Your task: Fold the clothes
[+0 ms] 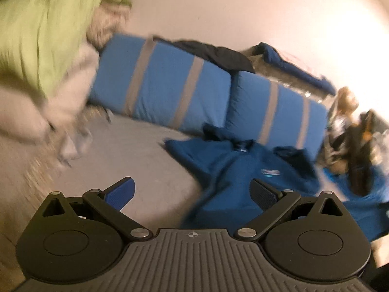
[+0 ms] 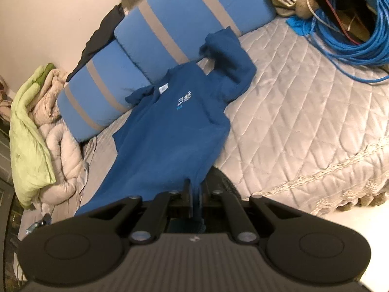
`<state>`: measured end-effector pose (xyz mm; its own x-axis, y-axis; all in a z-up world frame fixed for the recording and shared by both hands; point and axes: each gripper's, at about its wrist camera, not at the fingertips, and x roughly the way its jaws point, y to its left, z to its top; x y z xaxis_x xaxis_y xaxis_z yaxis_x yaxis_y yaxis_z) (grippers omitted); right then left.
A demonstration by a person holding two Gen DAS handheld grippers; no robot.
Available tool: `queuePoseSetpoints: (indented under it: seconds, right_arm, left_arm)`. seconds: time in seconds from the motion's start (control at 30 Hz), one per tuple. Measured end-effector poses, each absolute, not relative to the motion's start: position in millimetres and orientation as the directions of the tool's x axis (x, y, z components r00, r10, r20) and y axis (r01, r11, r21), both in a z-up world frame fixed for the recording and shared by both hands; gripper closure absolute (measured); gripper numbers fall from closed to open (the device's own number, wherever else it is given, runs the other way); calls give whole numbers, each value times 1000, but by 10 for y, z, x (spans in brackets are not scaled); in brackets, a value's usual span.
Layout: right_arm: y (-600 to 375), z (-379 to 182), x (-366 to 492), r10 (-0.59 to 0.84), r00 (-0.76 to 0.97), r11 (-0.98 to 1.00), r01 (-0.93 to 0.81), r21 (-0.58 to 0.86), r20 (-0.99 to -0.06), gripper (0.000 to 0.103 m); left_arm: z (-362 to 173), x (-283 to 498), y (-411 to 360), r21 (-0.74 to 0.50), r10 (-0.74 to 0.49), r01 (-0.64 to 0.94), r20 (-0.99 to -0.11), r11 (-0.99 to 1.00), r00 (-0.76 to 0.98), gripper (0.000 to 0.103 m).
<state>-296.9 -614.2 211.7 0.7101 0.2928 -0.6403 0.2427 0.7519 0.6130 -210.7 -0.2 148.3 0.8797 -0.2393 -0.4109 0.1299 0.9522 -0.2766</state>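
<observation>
A dark blue sweatshirt [image 2: 170,131] with a small chest logo lies stretched along the grey quilted bed [image 2: 304,126], collar toward the striped cushions and one sleeve bunched near them. My right gripper [image 2: 194,194] is shut on the sweatshirt's near hem, lifting it slightly. In the left wrist view the same sweatshirt [image 1: 243,170] spreads right of centre on the bed [image 1: 126,155]. My left gripper [image 1: 192,192] hovers open above its edge, blue pads [image 1: 121,193] wide apart with nothing between them. That view is motion-blurred.
Two blue cushions with grey stripes [image 2: 150,31] line the wall behind the bed. A green and beige pile of bedding [image 2: 36,131] sits at the left end. Coiled blue cable [image 2: 352,34] and clutter fill the far right corner. Black clothing [image 1: 218,53] drapes over the cushions.
</observation>
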Motion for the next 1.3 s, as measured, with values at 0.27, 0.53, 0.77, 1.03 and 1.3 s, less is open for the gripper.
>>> queuePoseSetpoints:
  seconds: [0.27,0.53,0.77,1.03,1.3]
  right_arm:
    - [-6393,2084,-3049,241,724,728,306,614,-646,99]
    - [-6432,2004,-3106,224,720,739,313,596,-657,99]
    - [-6412,1979,-3101,231,722,744,301,597,-652,99]
    - [-6380,1981,-3082,239,729,755,275,595,-641,99]
    - [-6284,2247,-3169,259,769,760,211,615,-584,99]
  left_arm:
    - [1190,-2035,262,-613,-444,101,-439,784,781,0]
    - [1042,-1974,208,-726,-538,54,-456,686,709,23]
    - [947,-1929,151,-796,-607,4,-459,606,649,46]
    - [1054,-1904,-44,-716,-560,-21,-563,697,608,100]
    - [1573,-2146,40,-659,-501,66,-500,750,707,100]
